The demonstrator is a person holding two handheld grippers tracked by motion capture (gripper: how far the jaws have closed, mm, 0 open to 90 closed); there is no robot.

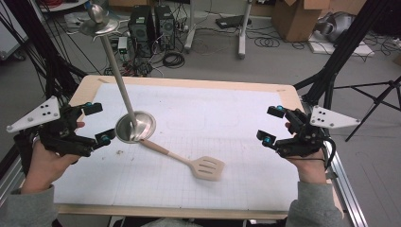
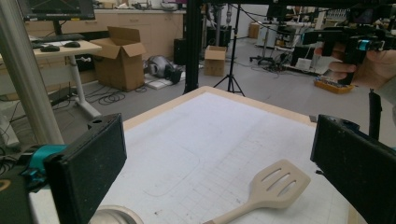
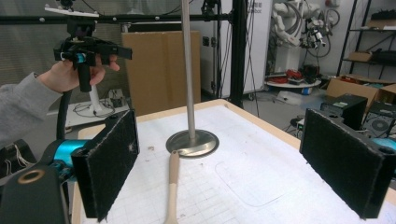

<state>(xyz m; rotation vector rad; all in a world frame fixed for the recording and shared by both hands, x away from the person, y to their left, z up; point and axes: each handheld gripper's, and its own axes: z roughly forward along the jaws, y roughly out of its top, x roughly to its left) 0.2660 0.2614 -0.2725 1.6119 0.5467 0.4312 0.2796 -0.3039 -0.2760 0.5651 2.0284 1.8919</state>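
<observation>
Lying flat on the white gridded mat (image 1: 227, 118) near its middle: a beige slotted spatula (image 1: 206, 167), matte and smooth like silicone or plastic, broad rounded-square blade pierced by three long slots, slim round handle running up and to the left until its tip touches the rim of a metal stand base (image 1: 135, 126). Base round, dished, brushed silver, faintly reflective; rising from its centre, a thin straight steel pole (image 1: 113, 66), topped in the high view by a small metal disc and knob. No bowl, box or tray on the surface, nothing contained in anything; cardboard boxes stand only on the floor beyond. Surface (image 1: 189, 84) of pale wood, light edge showing all round the mat, mat printed with fine squares and a faint rounded-rectangle outline. Held up at the left edge, just beside the base: left claw (image 1: 98, 123), jaws spread wide, flat black pads rough and felt-like, nothing between them, teal fittings at the roots, grey three-cornered plate on top. Held up at the right edge, well apart from the spatula: right claw (image 1: 270, 125), likewise spread and empty, same coarse black pads. Grey sleeves at both wrists.
</observation>
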